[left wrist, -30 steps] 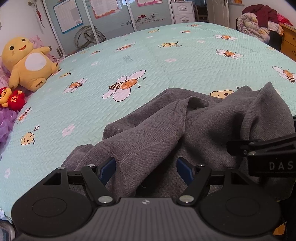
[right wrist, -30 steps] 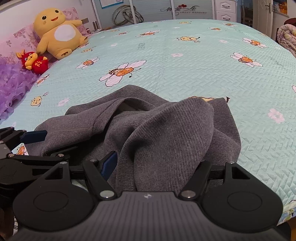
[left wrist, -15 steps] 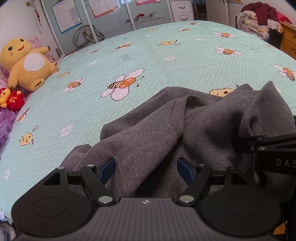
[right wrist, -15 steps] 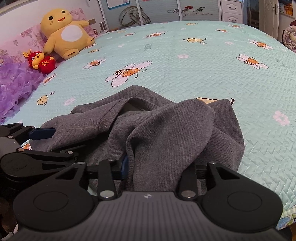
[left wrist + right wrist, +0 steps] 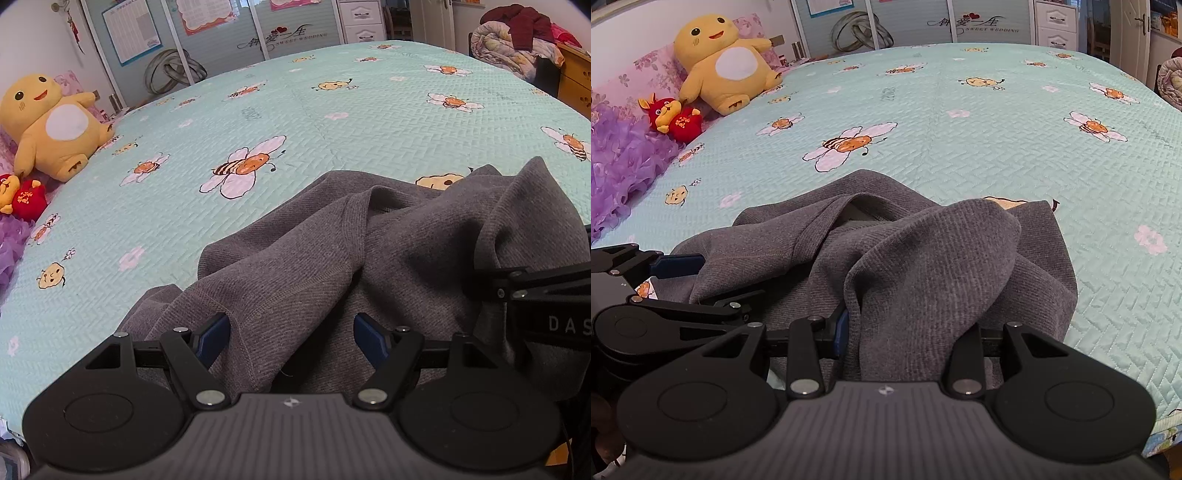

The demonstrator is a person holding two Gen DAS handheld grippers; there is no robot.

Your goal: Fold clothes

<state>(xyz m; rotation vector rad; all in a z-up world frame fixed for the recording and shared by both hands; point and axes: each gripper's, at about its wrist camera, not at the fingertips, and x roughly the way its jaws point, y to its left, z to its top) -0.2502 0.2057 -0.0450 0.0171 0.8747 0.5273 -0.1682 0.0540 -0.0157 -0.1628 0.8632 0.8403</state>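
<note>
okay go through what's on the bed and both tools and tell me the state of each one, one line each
Grey garment: crumpled in loose folds at the near edge of the bed, not yet folded.
Right tool: has just been closing, now shut on a bunched fold of the grey garment.
Left tool: open, garment edge between its fingers, not pinched.
Yellow plush: sitting upright by the pillows.
Red plush: resting beside the yellow plush.

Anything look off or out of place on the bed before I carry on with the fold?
Only the gray sweater itself: it lies bunched in a rumpled heap at the near edge of the bee-print bedspread, with one fold humped up. The right tool has just closed on that hump; the left tool straddles cloth, open. Nothing looks damaged.
</note>
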